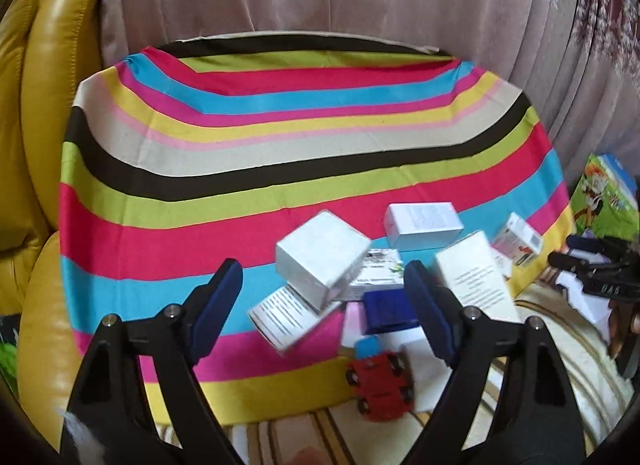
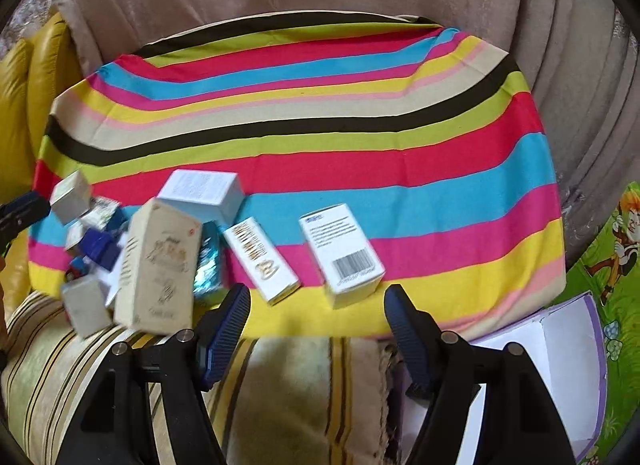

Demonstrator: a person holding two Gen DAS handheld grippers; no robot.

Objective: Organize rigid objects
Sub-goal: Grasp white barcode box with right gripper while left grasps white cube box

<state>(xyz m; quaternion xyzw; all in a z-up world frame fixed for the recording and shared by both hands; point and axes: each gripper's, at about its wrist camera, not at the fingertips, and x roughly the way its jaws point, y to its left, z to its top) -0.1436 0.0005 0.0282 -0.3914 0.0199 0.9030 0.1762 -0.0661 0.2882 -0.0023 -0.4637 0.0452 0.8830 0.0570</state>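
I see one striped cloth (image 2: 340, 153) spread out, with one heap of small boxes (image 1: 324, 265) at its near edge; blur stops me counting them. Two more boxes (image 2: 340, 253) lie apart, one red toy car (image 1: 380, 385) beside the heap. My left gripper (image 1: 324, 305) and right gripper (image 2: 316, 325) gape wide, gripping nothing.

1. We've got the left gripper (image 1: 322, 305) angled downward, blue pads spread wide apart, nothing pinched between them.
2. Our right gripper (image 2: 318, 325) tilts down too, jaws parted and empty.
3. In the left wrist view, the right gripper pokes in at the right edge, with a bit of hand (image 1: 622, 339) behind it.
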